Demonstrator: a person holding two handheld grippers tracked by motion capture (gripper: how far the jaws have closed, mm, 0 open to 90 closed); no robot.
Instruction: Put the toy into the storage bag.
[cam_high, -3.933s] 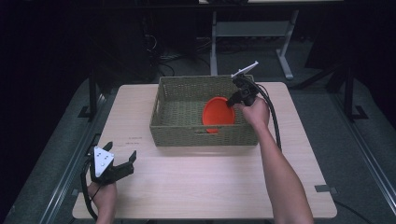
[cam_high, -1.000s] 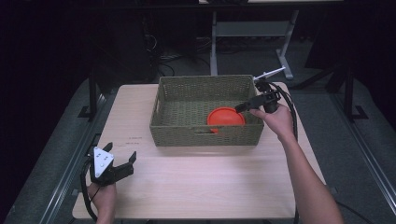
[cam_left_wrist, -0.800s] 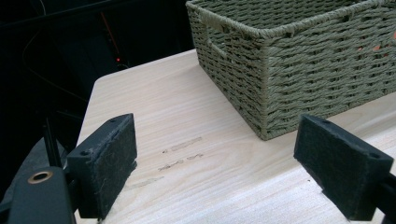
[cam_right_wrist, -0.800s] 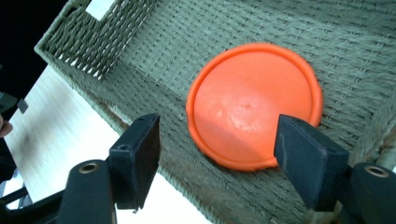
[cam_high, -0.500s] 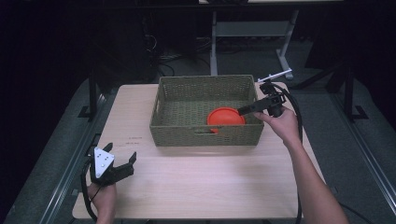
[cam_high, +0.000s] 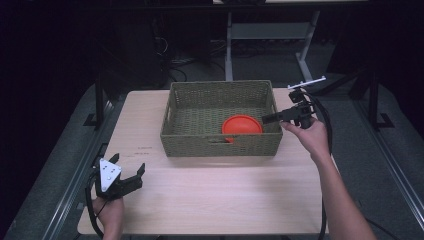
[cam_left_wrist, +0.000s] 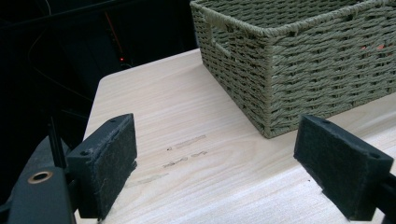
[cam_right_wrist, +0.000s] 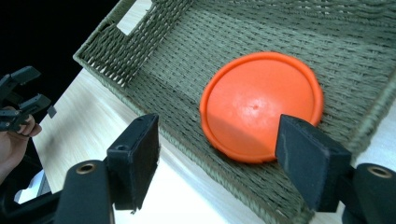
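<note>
An orange round plate (cam_high: 242, 125) lies face down in the near right corner of a woven olive basket (cam_high: 220, 84). My right gripper (cam_high: 266, 119) hovers at the basket's right rim and points left toward the plate. It is open, and nothing is between its pads. In the right gripper view the plate (cam_right_wrist: 261, 105) lies beyond the open right gripper (cam_right_wrist: 219, 172), inside the basket (cam_right_wrist: 140, 56). My left gripper (cam_high: 129, 164) rests open and empty at the table's front left. In the left gripper view the left gripper (cam_left_wrist: 224, 163) faces the basket's corner (cam_left_wrist: 280, 79).
The light wooden table (cam_high: 225, 200) has bare room in front of the basket and on both sides of it. Dark floor, cables and a metal stand (cam_high: 230, 45) lie behind the table. The left gripper (cam_right_wrist: 18, 100) appears far off in the right gripper view.
The right gripper let go of the orange plate, which now lies flat in the basket, and has drawn back to the right over the rim. The left gripper has kept still.
</note>
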